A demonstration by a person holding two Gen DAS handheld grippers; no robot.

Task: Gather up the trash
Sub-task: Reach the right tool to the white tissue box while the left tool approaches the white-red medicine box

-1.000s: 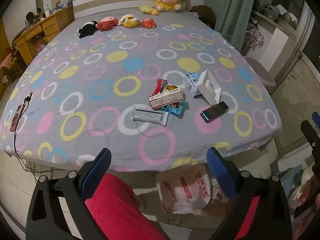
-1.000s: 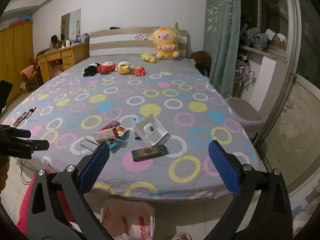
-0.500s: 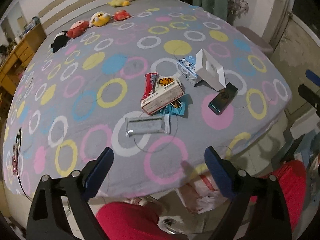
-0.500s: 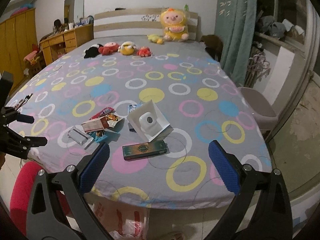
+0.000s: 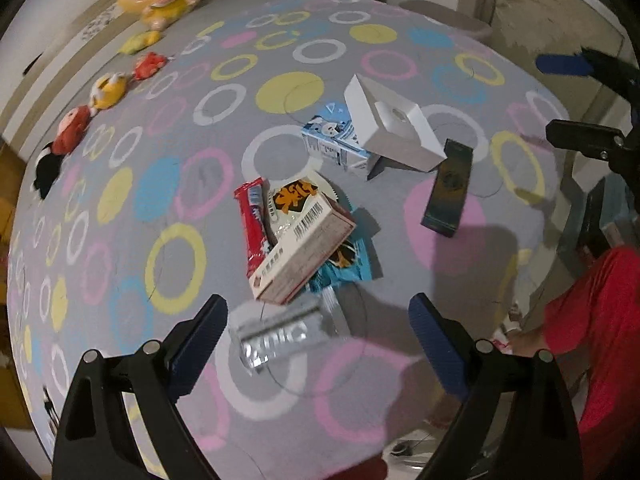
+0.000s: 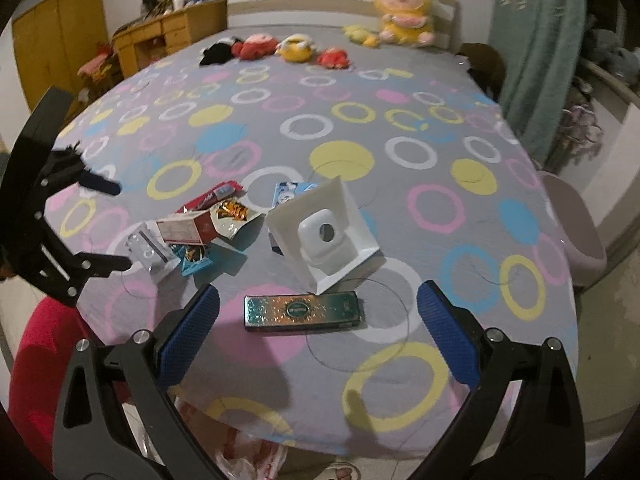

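Observation:
Trash lies in a cluster on the bed: a silver wrapper (image 5: 280, 332), a pale carton (image 5: 304, 252), a red wrapper (image 5: 252, 224), a teal packet (image 5: 348, 264), a blue-white carton (image 5: 336, 144), a white open box (image 5: 396, 124) and a dark green box (image 5: 448, 188). My left gripper (image 5: 316, 344) is open just over the silver wrapper. My right gripper (image 6: 316, 340) is open in front of the dark green box (image 6: 304, 312), with the white box (image 6: 324, 236) behind it. The left gripper also shows in the right wrist view (image 6: 104, 224).
Plush toys (image 6: 296, 48) line the bed's far end by the headboard. A wooden desk (image 6: 168, 36) stands at the far left, a curtain (image 6: 536, 48) and a grey stool (image 6: 576, 232) on the right. A plastic bag (image 6: 248, 460) lies on the floor below the bed edge.
Both grippers have moved forward over the bed toward the trash. The left now hovers at the silver wrapper, the right at the dark green box. Both stay open.

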